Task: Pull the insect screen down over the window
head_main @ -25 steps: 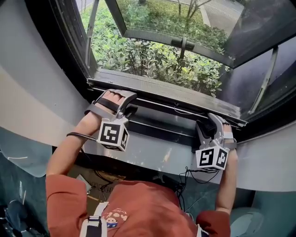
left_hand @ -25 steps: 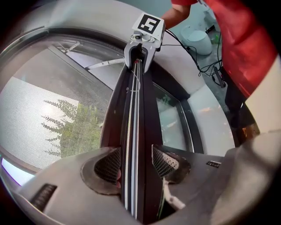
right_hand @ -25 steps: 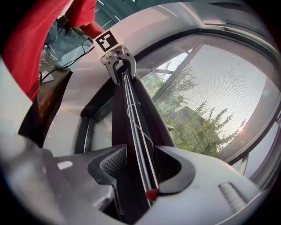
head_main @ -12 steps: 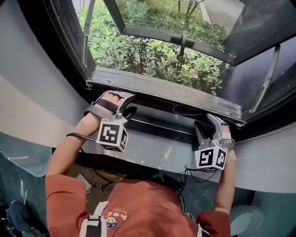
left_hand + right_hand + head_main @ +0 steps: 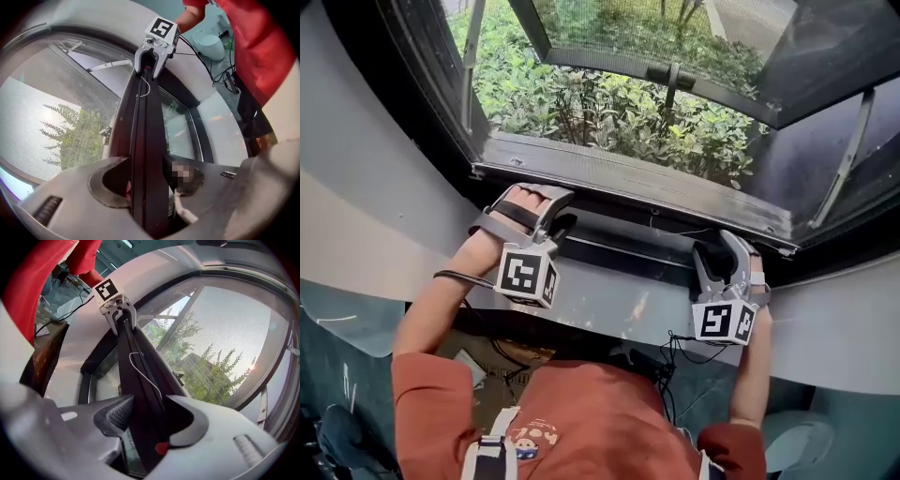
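Note:
The insect screen's dark bottom bar [image 5: 623,248] runs across the window opening, just inside the grey sill [image 5: 628,180]. My left gripper [image 5: 558,225] is shut on the bar's left end, and my right gripper [image 5: 712,260] is shut on its right end. In the left gripper view the bar [image 5: 147,140] passes between the jaws of the left gripper [image 5: 147,187], and the right gripper [image 5: 154,47] clamps its far end. In the right gripper view the bar [image 5: 140,380] sits in the right gripper [image 5: 150,423], with grey mesh [image 5: 225,343] beside it.
The window sash with its handle [image 5: 670,84] swings outward over green bushes [image 5: 600,112]. A metal stay arm [image 5: 844,159] stands at the right. A thin white cord [image 5: 675,230] lies along the bar. Cables [image 5: 684,352] hang below the pale ledge [image 5: 609,305].
Both grippers have drawn the bar slightly toward the person, and the gap between it and the grey sill has widened. The grips are unchanged.

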`<state>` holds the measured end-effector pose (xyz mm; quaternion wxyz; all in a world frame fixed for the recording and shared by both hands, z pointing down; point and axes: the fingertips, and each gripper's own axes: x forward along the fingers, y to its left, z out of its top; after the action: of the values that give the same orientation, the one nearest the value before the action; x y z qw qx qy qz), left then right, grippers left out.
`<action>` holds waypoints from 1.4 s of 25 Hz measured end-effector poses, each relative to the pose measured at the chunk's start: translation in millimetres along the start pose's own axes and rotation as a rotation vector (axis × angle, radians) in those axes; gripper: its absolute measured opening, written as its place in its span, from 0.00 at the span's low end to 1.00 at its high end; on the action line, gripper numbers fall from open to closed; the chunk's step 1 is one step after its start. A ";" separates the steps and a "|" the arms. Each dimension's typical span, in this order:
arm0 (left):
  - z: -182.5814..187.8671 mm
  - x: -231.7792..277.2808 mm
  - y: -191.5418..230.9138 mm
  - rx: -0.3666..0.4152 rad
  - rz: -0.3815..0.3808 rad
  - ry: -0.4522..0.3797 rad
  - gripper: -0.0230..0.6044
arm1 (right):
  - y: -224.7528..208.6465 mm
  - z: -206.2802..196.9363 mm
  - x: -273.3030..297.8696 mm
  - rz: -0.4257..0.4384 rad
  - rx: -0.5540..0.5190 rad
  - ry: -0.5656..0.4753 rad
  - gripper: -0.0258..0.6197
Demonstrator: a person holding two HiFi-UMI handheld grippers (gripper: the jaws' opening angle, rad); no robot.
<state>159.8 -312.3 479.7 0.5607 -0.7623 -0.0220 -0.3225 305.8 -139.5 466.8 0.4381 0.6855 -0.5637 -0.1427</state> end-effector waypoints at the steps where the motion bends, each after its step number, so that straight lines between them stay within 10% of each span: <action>1: -0.2 1.4 0.2 0.002 0.008 -0.004 0.37 | -0.6 0.2 0.4 -0.005 0.003 -0.006 0.37; 18: -2.1 0.1 3.5 0.030 0.046 -0.011 0.37 | -2.6 1.7 2.2 -0.058 0.029 -0.035 0.39; 35: 1.3 -12.5 11.3 -0.127 0.169 -0.064 0.37 | -7.3 13.8 -7.8 -0.097 0.088 -0.062 0.39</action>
<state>155.0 -311.3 463.5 0.5356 -0.8052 0.0450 -0.2504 298.6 -138.6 450.9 0.3822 0.7259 -0.5490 -0.1600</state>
